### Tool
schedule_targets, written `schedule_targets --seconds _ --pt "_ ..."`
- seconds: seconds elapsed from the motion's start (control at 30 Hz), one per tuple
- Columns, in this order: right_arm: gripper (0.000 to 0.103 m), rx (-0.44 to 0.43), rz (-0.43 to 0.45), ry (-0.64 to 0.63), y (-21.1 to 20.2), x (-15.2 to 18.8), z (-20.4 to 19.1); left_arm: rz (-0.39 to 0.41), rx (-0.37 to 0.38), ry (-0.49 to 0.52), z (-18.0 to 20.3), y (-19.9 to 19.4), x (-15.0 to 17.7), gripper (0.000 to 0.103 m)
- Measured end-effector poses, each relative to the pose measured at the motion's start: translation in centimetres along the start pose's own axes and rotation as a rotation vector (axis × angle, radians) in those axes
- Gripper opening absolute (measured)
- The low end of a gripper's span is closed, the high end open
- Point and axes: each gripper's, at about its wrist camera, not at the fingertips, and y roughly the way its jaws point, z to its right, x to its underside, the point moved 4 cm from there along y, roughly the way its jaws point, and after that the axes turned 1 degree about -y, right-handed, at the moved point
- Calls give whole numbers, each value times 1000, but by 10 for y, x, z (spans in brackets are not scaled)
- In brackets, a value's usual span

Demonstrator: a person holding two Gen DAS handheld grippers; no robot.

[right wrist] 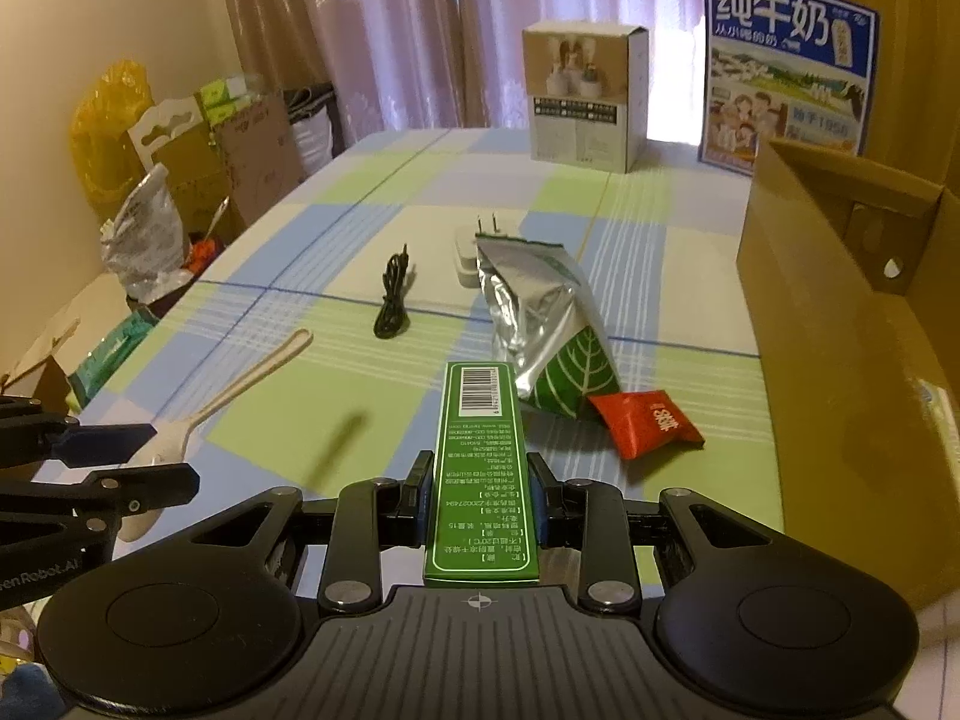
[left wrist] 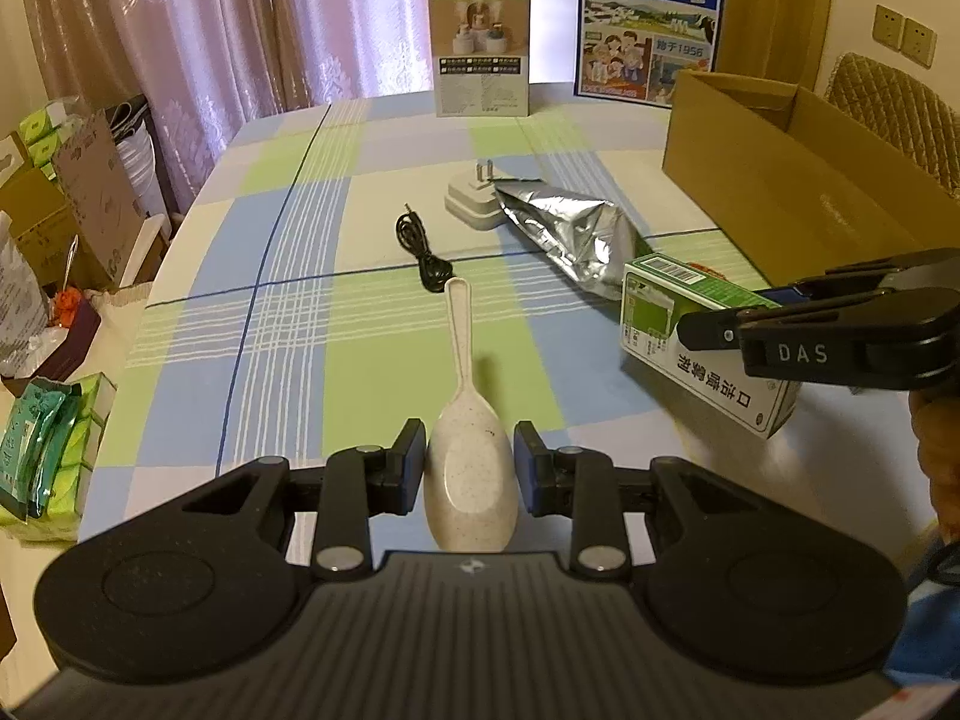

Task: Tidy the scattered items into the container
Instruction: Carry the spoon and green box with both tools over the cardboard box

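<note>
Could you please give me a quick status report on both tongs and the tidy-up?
Left tongs shut on spoon. Right tongs shut on green box. Cardboard box open at right. Cable, charger, foil pouch, red packet left on table.

Your left claw [left wrist: 470, 468] points forward and down, its pads closed on the bowl of a spoon [left wrist: 471, 480] whose handle runs away from you. Your right claw [right wrist: 480, 495] tilts down too, pads pressed on both sides of a green box [right wrist: 480, 468]. The two claws sit side by side, near each other, above the worktop [left wrist: 288, 312].
</note>
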Motion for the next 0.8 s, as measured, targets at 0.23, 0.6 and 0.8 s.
schedule_targets --seconds 0.23,0.6,0.8 --pt "27 30 66 -1 -36 -13 10 30 19 23 18 -15 -10 26" --pt "27 153 184 50 -110 -37 78 96 98 80 77 -33 -45 26" --pt "27 231 214 78 -141 -42 126 129 171 113 126 -38 -71 26"
